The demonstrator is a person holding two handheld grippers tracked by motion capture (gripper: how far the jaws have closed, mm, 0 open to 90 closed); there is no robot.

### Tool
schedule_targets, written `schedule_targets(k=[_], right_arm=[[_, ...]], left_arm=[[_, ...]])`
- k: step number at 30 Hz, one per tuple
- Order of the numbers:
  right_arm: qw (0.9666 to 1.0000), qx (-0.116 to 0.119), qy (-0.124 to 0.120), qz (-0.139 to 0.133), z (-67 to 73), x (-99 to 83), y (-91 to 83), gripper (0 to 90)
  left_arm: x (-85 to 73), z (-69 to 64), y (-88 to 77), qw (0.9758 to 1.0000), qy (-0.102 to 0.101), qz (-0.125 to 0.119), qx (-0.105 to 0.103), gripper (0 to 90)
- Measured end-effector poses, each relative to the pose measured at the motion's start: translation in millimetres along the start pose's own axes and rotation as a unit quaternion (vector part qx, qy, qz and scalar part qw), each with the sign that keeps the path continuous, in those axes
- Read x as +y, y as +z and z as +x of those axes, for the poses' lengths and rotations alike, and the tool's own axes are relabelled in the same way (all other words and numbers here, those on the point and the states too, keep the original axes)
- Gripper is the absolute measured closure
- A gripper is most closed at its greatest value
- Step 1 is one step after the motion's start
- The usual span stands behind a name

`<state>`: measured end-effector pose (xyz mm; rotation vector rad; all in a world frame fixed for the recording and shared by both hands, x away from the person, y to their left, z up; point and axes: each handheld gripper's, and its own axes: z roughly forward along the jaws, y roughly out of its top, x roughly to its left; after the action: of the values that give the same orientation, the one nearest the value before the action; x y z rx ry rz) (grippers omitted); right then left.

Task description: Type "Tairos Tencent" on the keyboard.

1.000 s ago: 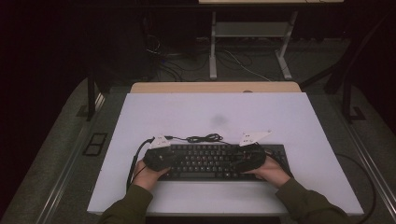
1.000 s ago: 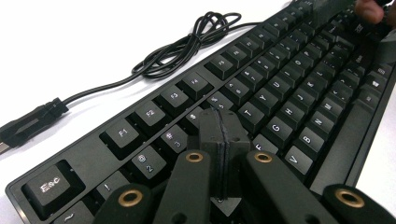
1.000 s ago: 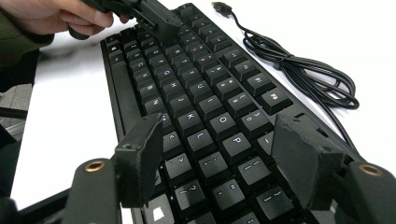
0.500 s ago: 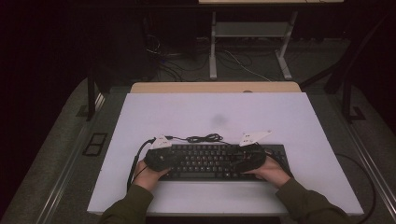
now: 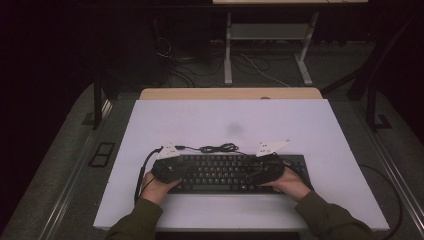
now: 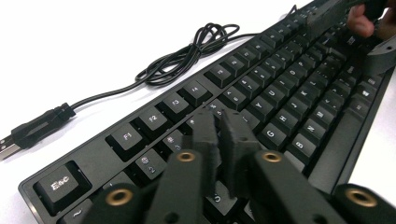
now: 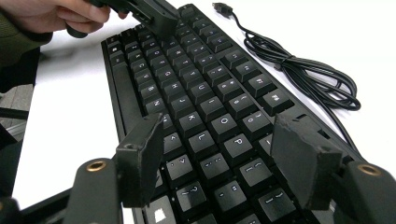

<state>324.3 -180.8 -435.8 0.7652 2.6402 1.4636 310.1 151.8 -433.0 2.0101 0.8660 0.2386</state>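
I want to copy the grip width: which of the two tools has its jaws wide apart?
The right tool; the left tool's jaws nearly touch.

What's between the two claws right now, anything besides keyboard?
In the high view, only the black keyboard's middle key rows lie between the left claw and the right claw. Its coiled cable sits behind it on the white table.
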Motion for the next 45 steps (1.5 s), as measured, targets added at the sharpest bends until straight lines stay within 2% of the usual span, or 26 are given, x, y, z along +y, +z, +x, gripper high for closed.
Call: schedule_targets(k=[3, 9, 14, 28, 32, 45], right_arm=[[1.0000, 0.005, 0.005, -0.002, -0.7, 1.0, 0.5, 39.6], [0.9999, 0.014, 0.004, -0.001, 0.8, 3.5, 3.3, 51.9], [0.9997, 0.026, 0.001, 0.003, 1.3, 4.9, 7.1, 63.0], [0.9979, 0.058, -0.017, 0.024, 7.1, 14.6, 21.8, 88.5], [0.9973, 0.065, -0.020, 0.027, 10.1, 17.5, 27.4, 89.5], [0.9955, 0.079, -0.035, 0.039, 16.1, 24.6, 43.9, 89.5]], left_arm=[[-0.8, -1.8, -1.4, 1.0000, 0.000, 0.000, -0.001, 71.5], [-3.3, -3.7, -2.8, 1.0000, 0.003, -0.002, -0.002, 56.7], [-5.8, -4.6, -4.8, 1.0000, 0.003, -0.004, 0.005, 45.0], [-12.8, -5.7, -14.3, 0.9995, -0.020, -0.012, 0.021, 22.7], [-14.9, -6.2, -16.8, 0.9994, -0.023, -0.015, 0.024, 19.6], [-21.4, -7.8, -24.1, 0.9989, -0.030, -0.016, 0.033, 17.4]])
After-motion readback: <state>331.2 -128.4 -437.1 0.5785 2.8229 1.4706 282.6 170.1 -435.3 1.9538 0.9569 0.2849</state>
